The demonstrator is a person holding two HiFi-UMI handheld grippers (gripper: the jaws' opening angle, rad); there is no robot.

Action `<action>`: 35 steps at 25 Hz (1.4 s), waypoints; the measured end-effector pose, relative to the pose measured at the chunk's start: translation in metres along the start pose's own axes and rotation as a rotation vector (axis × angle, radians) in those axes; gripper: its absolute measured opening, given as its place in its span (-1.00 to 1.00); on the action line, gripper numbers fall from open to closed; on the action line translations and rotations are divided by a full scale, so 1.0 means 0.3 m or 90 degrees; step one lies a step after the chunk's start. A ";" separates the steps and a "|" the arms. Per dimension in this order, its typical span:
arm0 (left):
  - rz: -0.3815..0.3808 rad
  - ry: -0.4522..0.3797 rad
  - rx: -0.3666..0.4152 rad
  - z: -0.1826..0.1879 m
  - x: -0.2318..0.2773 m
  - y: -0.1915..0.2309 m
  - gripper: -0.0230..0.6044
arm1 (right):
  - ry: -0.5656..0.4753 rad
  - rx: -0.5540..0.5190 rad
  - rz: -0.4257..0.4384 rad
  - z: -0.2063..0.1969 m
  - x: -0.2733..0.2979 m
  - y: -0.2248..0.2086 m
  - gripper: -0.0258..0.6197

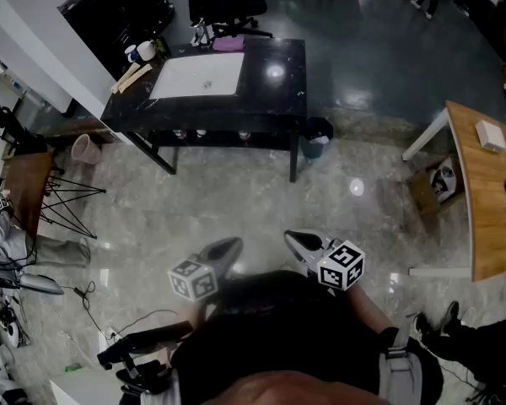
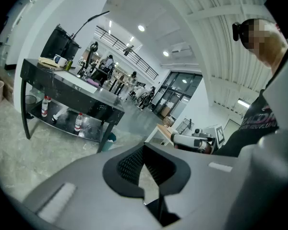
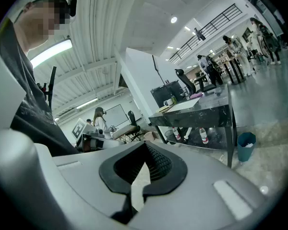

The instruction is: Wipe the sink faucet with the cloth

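1. Standing well back from the black table point(image 1: 274, 74), the person holds both grippers close to the body above the pale stone floor point(image 1: 236, 201).
2. The left gripper point(image 1: 231, 245) is clenched. In the left gripper view its jaws meet with nothing between them.
3. The right gripper point(image 1: 293, 237) sits just beside the left one. It is likewise closed tight and empty, and both point toward the table.
4. A white sink point(image 1: 198, 76) is set into the table's left half. The faucet point(image 1: 201, 34) stands at the far edge behind it.
5. The purple cloth point(image 1: 228, 45) lies at the table's far edge, just right of the faucet and well apart from both grippers.
6. Two mugs point(image 1: 140, 51) stand at the table's far left corner. Wooden pieces point(image 1: 130, 78) lie along the left edge beside the sink.
7. Bottles point(image 1: 201, 133) stand on the table's lower shelf. A blue bin point(image 1: 317, 138) stands on the floor by the near right leg.
8. A black office chair point(image 1: 228, 7) stands beyond the table's far edge. A wooden desk point(image 1: 489, 201) stands well off to the right.
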State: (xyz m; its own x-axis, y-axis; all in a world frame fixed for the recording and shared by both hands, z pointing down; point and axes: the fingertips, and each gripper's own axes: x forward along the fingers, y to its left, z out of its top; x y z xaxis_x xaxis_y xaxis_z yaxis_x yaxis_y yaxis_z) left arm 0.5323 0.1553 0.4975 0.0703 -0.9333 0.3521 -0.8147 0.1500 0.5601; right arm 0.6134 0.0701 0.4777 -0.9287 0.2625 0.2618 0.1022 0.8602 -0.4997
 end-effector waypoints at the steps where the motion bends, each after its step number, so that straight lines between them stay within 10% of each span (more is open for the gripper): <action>1: -0.001 0.001 -0.001 0.007 0.003 -0.007 -0.95 | -0.001 -0.001 -0.002 0.003 -0.002 -0.004 -0.89; 22: -0.015 0.046 0.012 0.030 0.105 -0.001 -0.95 | -0.035 0.041 -0.004 0.045 -0.019 -0.096 -0.88; 35: -0.061 0.031 0.007 0.396 0.174 0.458 -0.95 | -0.078 0.045 -0.071 0.308 0.431 -0.247 -0.82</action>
State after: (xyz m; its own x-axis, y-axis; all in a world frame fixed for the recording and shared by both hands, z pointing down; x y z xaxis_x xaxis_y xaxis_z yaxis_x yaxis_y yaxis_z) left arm 0.3557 0.0884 0.5037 0.1765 -0.9262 0.3333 -0.8088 0.0566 0.5854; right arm 0.4527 -0.0001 0.4722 -0.9698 0.1076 0.2189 -0.0259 0.8469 -0.5311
